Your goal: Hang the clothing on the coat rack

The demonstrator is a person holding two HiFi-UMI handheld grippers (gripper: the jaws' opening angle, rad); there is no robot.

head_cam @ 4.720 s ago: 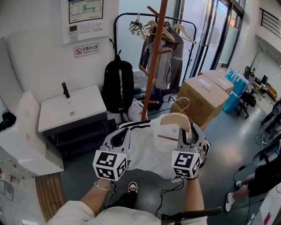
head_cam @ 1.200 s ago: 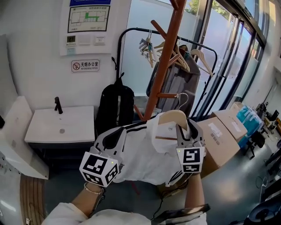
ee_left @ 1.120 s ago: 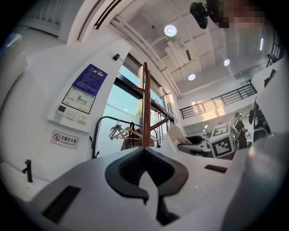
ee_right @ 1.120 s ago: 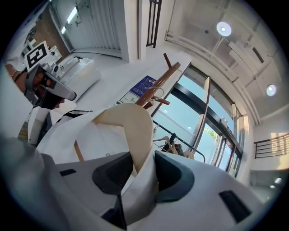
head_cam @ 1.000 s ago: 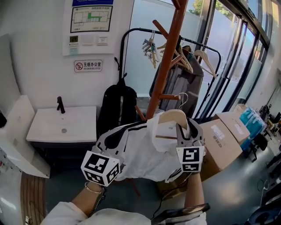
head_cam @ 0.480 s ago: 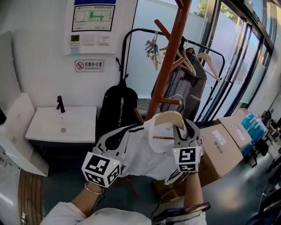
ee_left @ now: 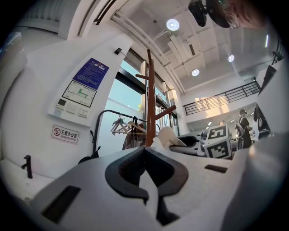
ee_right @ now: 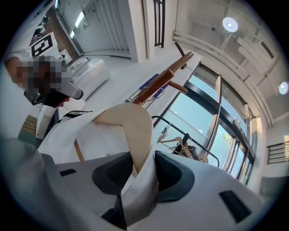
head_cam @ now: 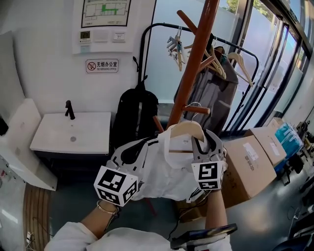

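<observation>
We stand on a grey floor (head_cam: 274, 215) by a white sink (head_cam: 73, 135), with the brown coat rack (head_cam: 194, 63) right ahead. The white shirt (head_cam: 164, 171) on its wooden hanger (head_cam: 184, 128) lies crosswise between our grippers, hook (head_cam: 194, 104) up beside a rack peg (head_cam: 198, 111). Only the gripper views show the grips: the left gripper (ee_left: 146, 173) pinches shirt cloth, and the right gripper (ee_right: 140, 173) clamps the hanger's cloth-covered shoulder.

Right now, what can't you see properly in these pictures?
- Coat rack: its top is cut off by the head view's upper edge, and its foot is hidden behind the white shirt.
- Hanger: in the head view its hook is too small to tell whether it touches the peg.
- Wall poster: cut off by the head view's upper edge, and its print is too small to read.
</observation>
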